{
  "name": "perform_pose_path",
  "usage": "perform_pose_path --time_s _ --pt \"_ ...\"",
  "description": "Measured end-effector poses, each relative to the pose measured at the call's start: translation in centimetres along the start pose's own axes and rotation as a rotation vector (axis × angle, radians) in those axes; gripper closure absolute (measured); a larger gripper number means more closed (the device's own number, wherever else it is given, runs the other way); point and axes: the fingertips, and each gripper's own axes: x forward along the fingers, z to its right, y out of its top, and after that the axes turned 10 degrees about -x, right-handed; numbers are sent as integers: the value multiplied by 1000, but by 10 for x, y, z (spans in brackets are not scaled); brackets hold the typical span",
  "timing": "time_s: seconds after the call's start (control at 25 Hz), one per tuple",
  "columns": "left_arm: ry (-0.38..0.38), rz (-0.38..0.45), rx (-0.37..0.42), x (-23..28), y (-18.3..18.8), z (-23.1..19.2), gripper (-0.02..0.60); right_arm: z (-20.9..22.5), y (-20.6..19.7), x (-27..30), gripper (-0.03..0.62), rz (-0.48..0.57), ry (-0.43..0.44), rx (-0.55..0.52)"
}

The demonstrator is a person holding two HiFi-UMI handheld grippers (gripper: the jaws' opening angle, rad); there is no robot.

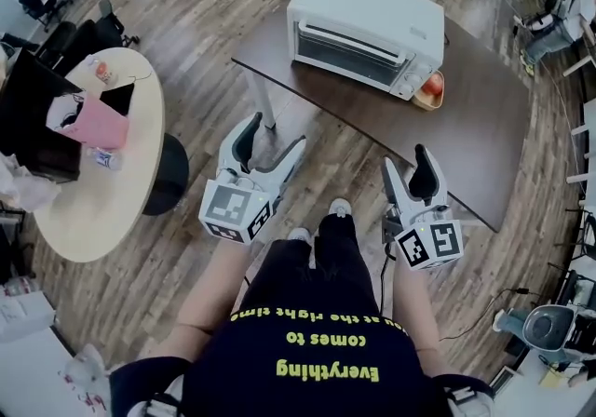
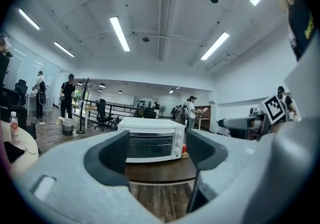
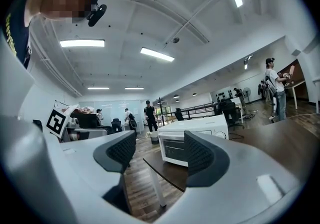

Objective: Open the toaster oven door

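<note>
A white toaster oven (image 1: pixel 363 26) stands on a dark brown table (image 1: pixel 484 127), its glass door shut and its handle along the top of the door. Both grippers hang short of the table's near edge, apart from the oven. My left gripper (image 1: pixel 273 136) is open and holds nothing; in its own view the toaster oven (image 2: pixel 150 140) shows between the jaws of the left gripper (image 2: pixel 155 152). My right gripper (image 1: pixel 407 164) is open and holds nothing too. In the right gripper view, the toaster oven (image 3: pixel 172 149) sits behind the right gripper (image 3: pixel 159 155).
A small wooden dish with red fruit (image 1: pixel 430 87) sits against the oven's right side. A round beige table (image 1: pixel 112 192) with a pink bag (image 1: pixel 95 123) stands at the left. A white table leg (image 1: pixel 265 106) rises ahead of my left gripper. Office chairs and people are far back.
</note>
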Motion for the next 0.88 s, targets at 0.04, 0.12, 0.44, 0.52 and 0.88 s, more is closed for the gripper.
perform_pose_path --time_s 0.04,0.12,0.44,0.52,0.88 --pt "4 -6 -2 4 -2 -2 229 3 -1 4 295 -2 4 4" --pt "18 -17 -3 14 -5 -7 229 11 -4 14 296 -6 15 15" --pt "99 2 11 84 9 -22 229 88 2 70 301 16 46 11" --pt "127 12 12 101 15 -26 229 108 5 88 301 16 64 -10" --pt "240 42 3 151 21 -41 229 155 0 146 333 12 165 -29"
